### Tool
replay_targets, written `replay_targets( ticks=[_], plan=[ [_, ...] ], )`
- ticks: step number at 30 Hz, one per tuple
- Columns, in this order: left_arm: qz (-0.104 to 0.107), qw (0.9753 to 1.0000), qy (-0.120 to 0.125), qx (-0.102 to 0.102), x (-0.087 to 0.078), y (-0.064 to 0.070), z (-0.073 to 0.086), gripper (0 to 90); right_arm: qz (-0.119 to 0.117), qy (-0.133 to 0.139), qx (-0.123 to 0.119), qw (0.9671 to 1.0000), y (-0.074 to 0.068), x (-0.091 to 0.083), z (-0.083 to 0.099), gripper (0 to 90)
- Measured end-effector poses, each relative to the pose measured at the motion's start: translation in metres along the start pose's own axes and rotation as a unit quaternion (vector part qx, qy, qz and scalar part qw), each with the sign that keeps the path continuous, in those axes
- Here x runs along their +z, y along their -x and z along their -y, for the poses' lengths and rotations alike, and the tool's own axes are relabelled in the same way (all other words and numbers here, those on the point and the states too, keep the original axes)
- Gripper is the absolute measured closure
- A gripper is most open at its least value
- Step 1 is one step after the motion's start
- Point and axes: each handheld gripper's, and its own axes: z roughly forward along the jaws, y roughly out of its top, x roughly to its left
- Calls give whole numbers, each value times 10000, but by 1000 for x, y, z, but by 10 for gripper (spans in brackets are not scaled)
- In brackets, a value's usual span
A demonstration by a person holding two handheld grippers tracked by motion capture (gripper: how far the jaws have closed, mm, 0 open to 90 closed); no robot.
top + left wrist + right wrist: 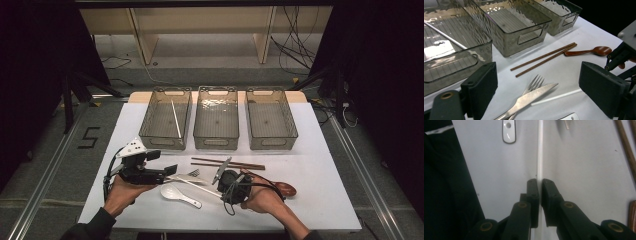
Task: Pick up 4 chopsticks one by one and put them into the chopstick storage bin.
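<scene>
A white chopstick (540, 150) lies on the white table (310, 165), and my right gripper (540, 185) is shut on its near end. In the high view that right gripper (224, 194) sits at the front centre, over the white chopstick (200, 187). My left gripper (167, 164) is to its left, jaws open, holding nothing. Between the open jaws of the left gripper (537, 75) I see a metal fork (535, 82) and a metal knife (534, 96) lying together. A second white chopstick (176, 120) rests in the left bin (162, 141).
Three clear grey bins stand in a row at the back; the middle bin (216, 142) and right bin (272, 141) hold nothing. A pair of brown chopsticks (227, 163), a brown spoon (285, 189) and a white spoon (180, 195) lie on the table.
</scene>
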Motion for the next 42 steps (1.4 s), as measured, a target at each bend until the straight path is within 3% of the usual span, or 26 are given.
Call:
replay_targets(
  ticks=[7, 11, 16, 27, 32, 35, 42],
  plan=[
    [50, 9998, 115, -147, -1, 0, -2, 148, 103, 576, 238, 9980, 8, -19, 1, 852],
    [92, 9997, 40, -225, 5, 3, -2, 148, 290, 977, 355, 9942, 12, -23, 1, 852],
    [281, 9991, 17, -325, 13, 10, -4, 148, 388, 1445, 589, 9870, 14, -31, 0, 852],
    [729, 9945, -59, -755, 35, 23, -6, 159, 514, 1911, 636, 9781, 9, -33, -4, 852],
    [783, 9922, -4, -965, 38, 22, -6, 193, 512, 2021, 629, 9760, 6, -31, -7, 851],
    [883, 9894, 3, -1149, 42, 21, -5, 237, 459, 2092, 596, 9750, 3, -30, -10, 851],
    [1072, 9881, -79, -1098, 49, 25, -5, 404, 406, 2253, 581, 9717, -1, -28, -13, 851]
  ],
)
